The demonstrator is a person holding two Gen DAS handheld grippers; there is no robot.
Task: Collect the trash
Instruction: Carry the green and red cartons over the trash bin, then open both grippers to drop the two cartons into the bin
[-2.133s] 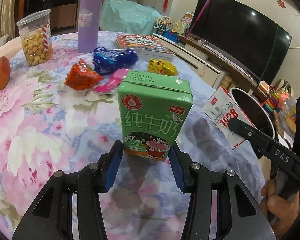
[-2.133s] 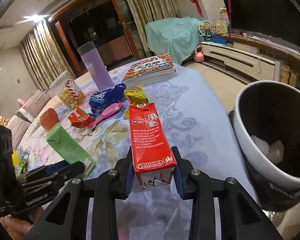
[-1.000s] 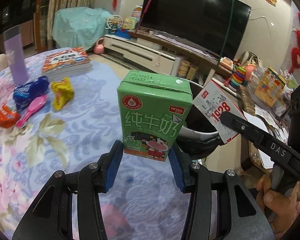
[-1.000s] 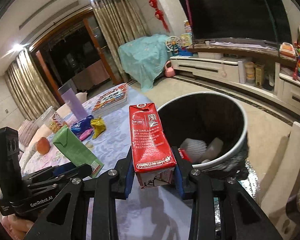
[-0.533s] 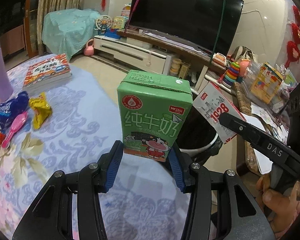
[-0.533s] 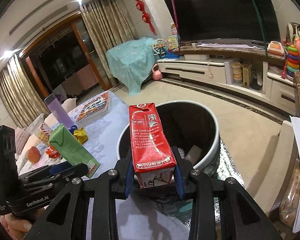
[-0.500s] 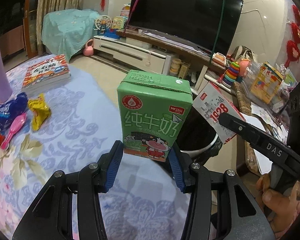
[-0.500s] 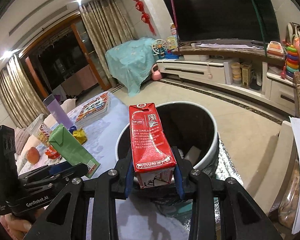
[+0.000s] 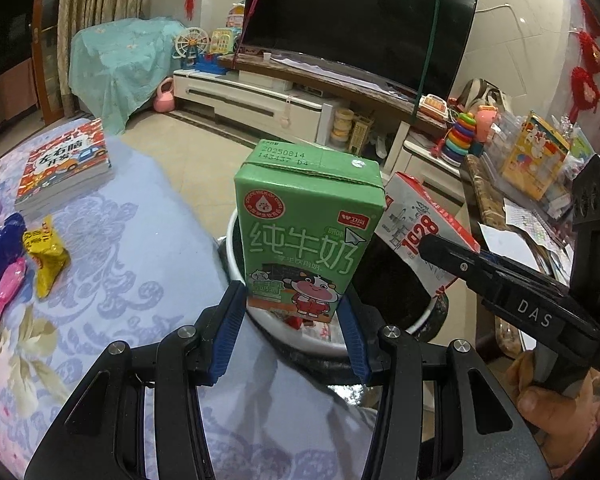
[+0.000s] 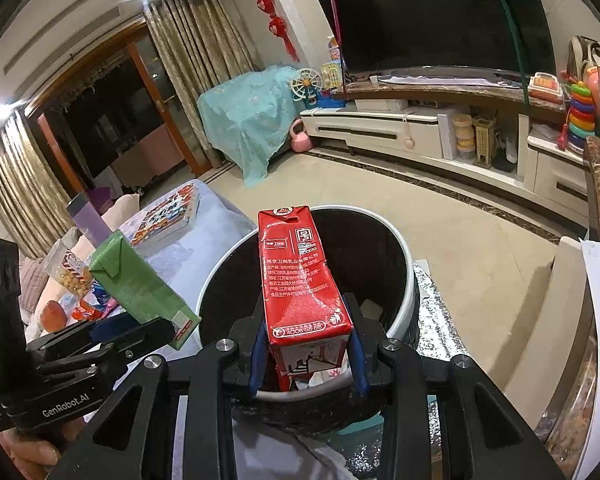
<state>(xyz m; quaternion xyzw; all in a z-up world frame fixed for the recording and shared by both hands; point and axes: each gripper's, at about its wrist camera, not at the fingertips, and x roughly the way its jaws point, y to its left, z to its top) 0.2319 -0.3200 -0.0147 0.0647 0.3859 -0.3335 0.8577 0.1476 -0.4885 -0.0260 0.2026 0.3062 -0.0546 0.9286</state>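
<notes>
Left claw point(image 9: 292, 336) is clamped on the upright green milk carton point(image 9: 306, 236) and right claw point(image 10: 306, 346) on the red milk carton point(image 10: 300, 280), both poised over the trash bin point(image 10: 408, 276) just off the tabletop point(image 9: 140, 240) edge, evidently for dropping in.

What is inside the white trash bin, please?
In the trash bin, white crumpled paper shows against the dark liner. The red carton and hand-held gripper cover the rest of the bottom.
</notes>
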